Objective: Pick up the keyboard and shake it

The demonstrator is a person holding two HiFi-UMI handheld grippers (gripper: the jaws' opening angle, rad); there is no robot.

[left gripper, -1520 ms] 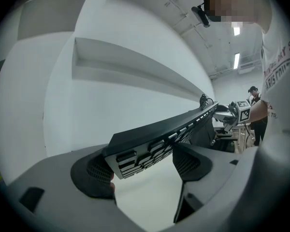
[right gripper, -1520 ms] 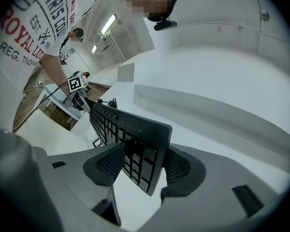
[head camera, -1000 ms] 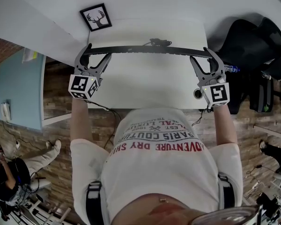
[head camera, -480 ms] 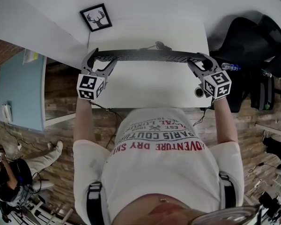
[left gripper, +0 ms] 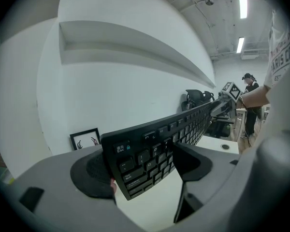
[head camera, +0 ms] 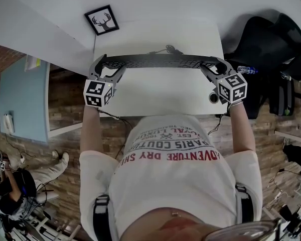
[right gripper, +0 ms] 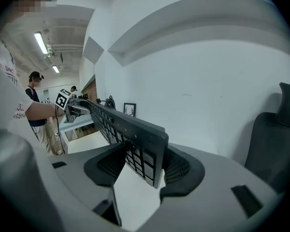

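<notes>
Black keyboard held tilted above white desk, left gripper pinching its left end, right gripper clamped on its right end.

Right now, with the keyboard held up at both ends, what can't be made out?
- Head view: key legends on the keyboard, too small.
- Head view: round thing at the desk edge, too small to identify.
- Left gripper view: framed deer picture, partly hidden by the keyboard.

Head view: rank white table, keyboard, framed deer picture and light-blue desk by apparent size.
1. white table
2. light-blue desk
3. keyboard, long but thin
4. framed deer picture
</notes>
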